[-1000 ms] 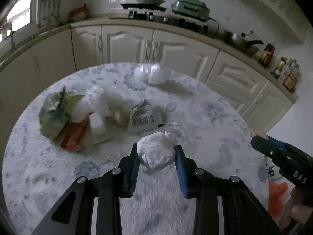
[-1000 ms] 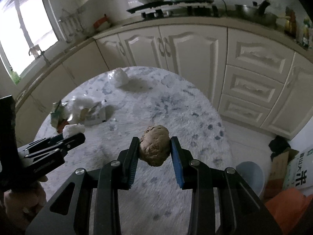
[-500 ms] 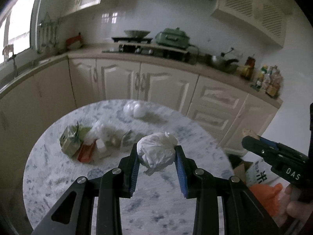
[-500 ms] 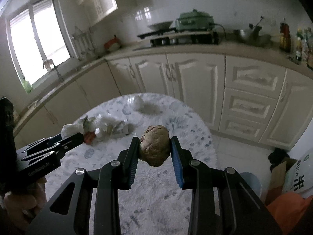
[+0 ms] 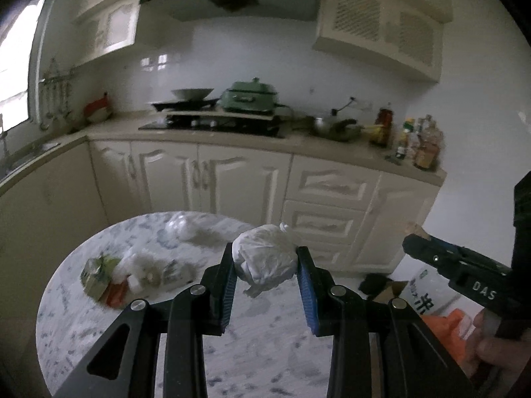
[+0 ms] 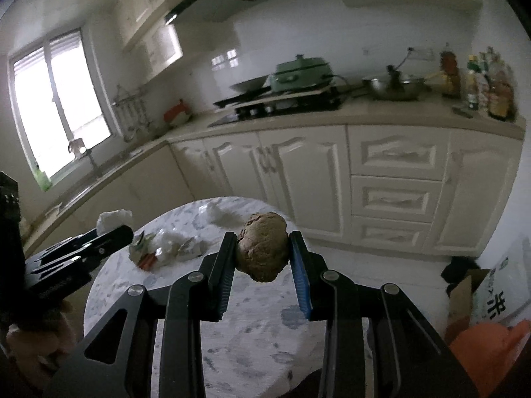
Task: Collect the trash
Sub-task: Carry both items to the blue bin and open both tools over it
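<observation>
My left gripper (image 5: 264, 262) is shut on a crumpled white paper ball (image 5: 264, 259) and holds it high above the round marble table (image 5: 252, 341). My right gripper (image 6: 263, 253) is shut on a brown crumpled paper ball (image 6: 262, 252), also well above the table (image 6: 252, 338). A pile of trash (image 5: 132, 273) with a green carton, a red wrapper and white scraps lies on the table's left side; it also shows in the right wrist view (image 6: 166, 248). Another white wad (image 5: 181, 229) lies at the table's far edge.
Cream kitchen cabinets (image 5: 232, 179) and a counter with a stove and a green pot (image 5: 250, 98) stand behind the table. On the floor to the right are an orange bag (image 6: 481, 348), a cardboard box (image 6: 463, 293) and a white sack (image 5: 428, 295).
Both grippers have risen and pulled back from the table with their paper balls still held. The table and trash pile now look smaller and lower in both views.
</observation>
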A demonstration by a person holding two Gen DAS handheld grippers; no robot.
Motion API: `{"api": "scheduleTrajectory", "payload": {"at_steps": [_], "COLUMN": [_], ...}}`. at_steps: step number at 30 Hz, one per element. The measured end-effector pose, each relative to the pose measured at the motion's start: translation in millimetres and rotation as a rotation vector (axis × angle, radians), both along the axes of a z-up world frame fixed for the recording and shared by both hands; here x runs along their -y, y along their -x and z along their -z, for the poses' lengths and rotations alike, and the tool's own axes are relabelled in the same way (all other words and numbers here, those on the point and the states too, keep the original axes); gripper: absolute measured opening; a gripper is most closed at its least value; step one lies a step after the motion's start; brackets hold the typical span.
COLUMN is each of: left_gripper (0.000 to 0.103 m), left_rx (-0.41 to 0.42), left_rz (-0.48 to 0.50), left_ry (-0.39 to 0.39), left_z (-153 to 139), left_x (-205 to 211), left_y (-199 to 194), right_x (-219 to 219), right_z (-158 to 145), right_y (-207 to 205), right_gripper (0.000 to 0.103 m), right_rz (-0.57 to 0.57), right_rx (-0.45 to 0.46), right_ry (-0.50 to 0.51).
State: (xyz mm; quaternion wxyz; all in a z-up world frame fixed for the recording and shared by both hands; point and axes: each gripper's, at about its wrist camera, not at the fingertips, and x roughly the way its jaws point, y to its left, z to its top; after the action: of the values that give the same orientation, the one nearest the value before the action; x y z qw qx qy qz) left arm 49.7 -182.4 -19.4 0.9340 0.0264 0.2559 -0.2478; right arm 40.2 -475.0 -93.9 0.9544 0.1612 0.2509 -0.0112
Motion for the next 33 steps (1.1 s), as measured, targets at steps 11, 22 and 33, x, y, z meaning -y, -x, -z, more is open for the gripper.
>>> {"api": "scheduleTrajectory", "payload": {"at_steps": [11,22,33], "left_gripper": [0.031,0.031,0.031], "left_rx": [0.021,-0.102,-0.295], "left_rz": [0.172,0.381,0.466], "left_ry": [-0.022,-0.102,-0.227], "left_z": [-1,41,108], "left_x": [79,194,301], "left_y": [-1,-42,-116], "right_x": [81,179,234], "right_z": [2,50,127], "right_y": [49,76,54], "right_gripper": [0.032,0.032,0.032], "right_rz": [0.203,0.412,0.443], "right_rx": [0.004,-0.1,-0.231], "right_ry": [-0.013,-0.077,-0.186]}}
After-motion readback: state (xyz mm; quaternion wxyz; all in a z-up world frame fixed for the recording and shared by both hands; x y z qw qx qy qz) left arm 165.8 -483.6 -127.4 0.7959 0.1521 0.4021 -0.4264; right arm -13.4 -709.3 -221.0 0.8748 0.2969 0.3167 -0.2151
